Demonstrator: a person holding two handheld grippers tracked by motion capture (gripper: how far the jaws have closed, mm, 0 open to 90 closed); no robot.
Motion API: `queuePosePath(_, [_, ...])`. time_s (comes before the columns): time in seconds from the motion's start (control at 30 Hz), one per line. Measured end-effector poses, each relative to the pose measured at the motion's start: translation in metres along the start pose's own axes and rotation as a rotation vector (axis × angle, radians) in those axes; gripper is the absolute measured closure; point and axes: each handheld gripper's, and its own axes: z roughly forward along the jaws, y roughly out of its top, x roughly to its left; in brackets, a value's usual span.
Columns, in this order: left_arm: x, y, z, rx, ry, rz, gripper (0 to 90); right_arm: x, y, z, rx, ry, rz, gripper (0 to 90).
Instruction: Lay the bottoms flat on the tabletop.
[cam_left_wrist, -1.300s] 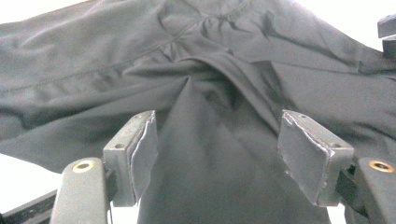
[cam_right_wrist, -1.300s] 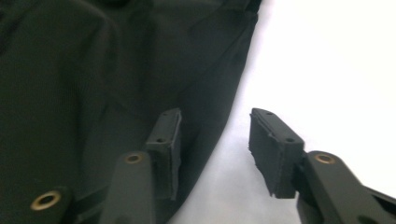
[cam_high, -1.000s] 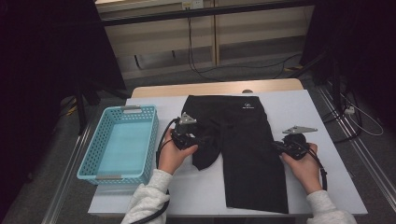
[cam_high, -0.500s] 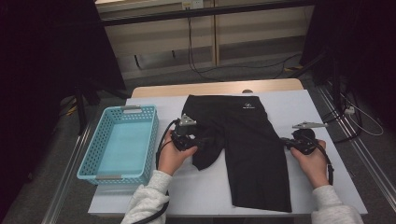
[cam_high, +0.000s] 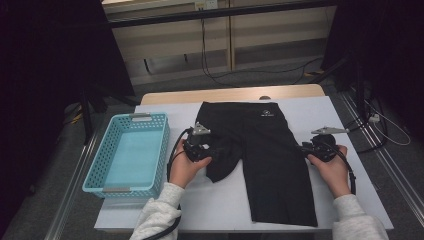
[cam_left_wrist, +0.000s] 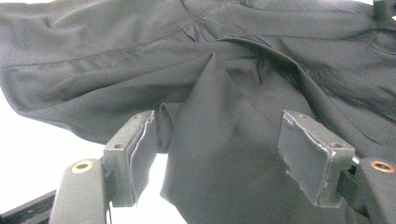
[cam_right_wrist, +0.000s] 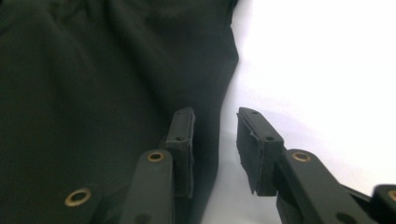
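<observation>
So the black shorts (cam_high: 260, 155) are spread flat on the white worktop (cam_high: 345, 200), waistband at the far end. Right gripper (cam_right_wrist: 215, 144) has just been opening at the outer leg edge: jaws a little apart, the hem between them but not pinched. Left gripper (cam_left_wrist: 219, 149) gapes wide around a bunched fold of the other leg, probably mid-fold. The blue basket (cam_high: 131, 155) waits off to the left, presumably for the folded shorts.

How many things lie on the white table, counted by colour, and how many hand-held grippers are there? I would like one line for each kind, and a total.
Black fabric shorts: 1
Light blue plastic basket: 1
Black hand-held grippers: 2, the left gripper and the right gripper
Total: 4
</observation>
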Motion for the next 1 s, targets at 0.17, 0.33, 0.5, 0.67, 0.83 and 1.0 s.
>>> queuePosePath(0.17, [0.0, 0.0, 0.0, 0.003, 0.003, 0.005, 28.6, 0.0, 0.005, 0.012, 0.025, 0.006, -0.011, 82.6])
queuePosePath(0.33, [0.0, -0.001, -0.002, 0.004, 0.006, 0.005, 28.6, -0.006, 0.01, 0.017, 0.022, 0.015, 0.005, 90.0])
queuePosePath(0.5, [-0.001, -0.001, -0.004, 0.002, 0.002, 0.006, 28.6, -0.019, 0.015, 0.015, 0.001, -0.054, -0.005, 90.0])
queuePosePath(0.67, [-0.001, -0.002, -0.004, 0.005, 0.0, 0.008, 28.3, -0.021, 0.012, 0.017, 0.012, -0.066, 0.01, 72.8])
queuePosePath(0.83, [-0.001, -0.003, -0.005, 0.007, 0.0, -0.001, 27.9, -0.017, 0.007, 0.005, 0.038, -0.042, 0.009, 64.3])
queuePosePath(1.0, [0.002, -0.004, -0.005, 0.006, 0.01, -0.013, 26.9, -0.012, -0.008, -0.012, 0.055, -0.018, 0.024, 64.0])
